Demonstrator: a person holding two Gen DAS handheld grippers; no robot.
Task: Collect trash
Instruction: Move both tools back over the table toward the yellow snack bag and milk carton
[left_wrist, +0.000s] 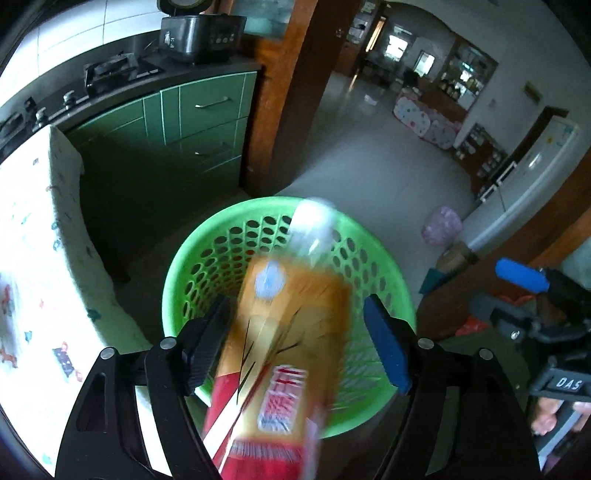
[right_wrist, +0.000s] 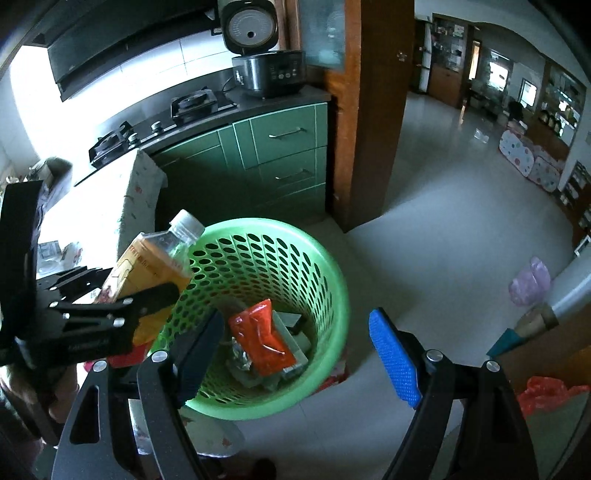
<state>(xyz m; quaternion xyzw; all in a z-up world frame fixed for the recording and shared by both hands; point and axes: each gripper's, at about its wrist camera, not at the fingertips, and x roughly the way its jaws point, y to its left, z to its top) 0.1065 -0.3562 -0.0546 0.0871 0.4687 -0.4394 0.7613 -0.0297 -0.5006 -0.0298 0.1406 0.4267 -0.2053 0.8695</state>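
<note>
A plastic drink bottle with an orange and red label and a white cap lies between the fingers of my left gripper, over the green perforated basket. The jaws stand wide and the bottle is motion-blurred; the right pad is clear of it. In the right wrist view the bottle sits at the basket's left rim beside the left gripper. The basket holds a red pouch and other wrappers. My right gripper is open and empty above the basket.
A table with a patterned white cloth stands left of the basket. Green kitchen cabinets with a stove and rice cooker are behind. A wooden door frame opens onto a tiled floor. A red bag lies at right.
</note>
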